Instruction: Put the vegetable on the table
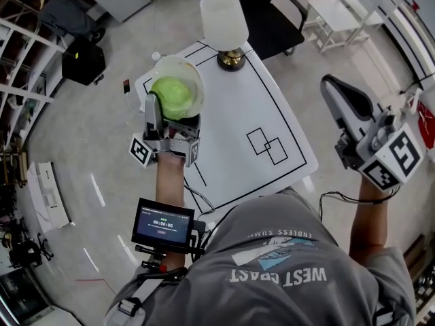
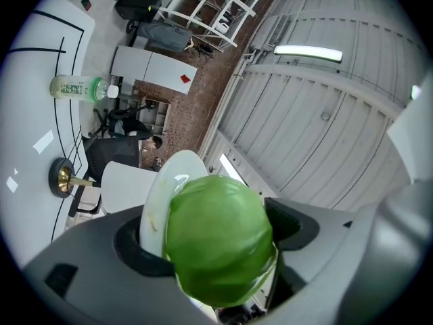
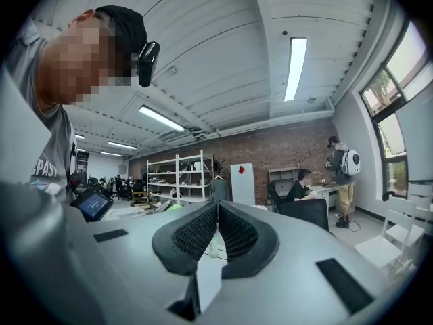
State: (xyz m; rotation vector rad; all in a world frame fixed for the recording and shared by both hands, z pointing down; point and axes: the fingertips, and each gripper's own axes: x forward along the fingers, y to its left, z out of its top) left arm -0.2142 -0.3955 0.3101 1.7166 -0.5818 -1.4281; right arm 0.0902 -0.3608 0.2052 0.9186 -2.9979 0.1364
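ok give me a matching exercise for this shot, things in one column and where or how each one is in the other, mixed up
1 green vegetable
2 lamp
3 right gripper
4 table

a white with black lines
b jaws together, nothing between them
c between the left gripper's jaws
d standing at the table's far edge

Pairs: 1-c, 2-d, 3-b, 4-a

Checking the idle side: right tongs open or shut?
Shut. The right gripper view shows the right tongs with jaws pressed together, nothing between them.
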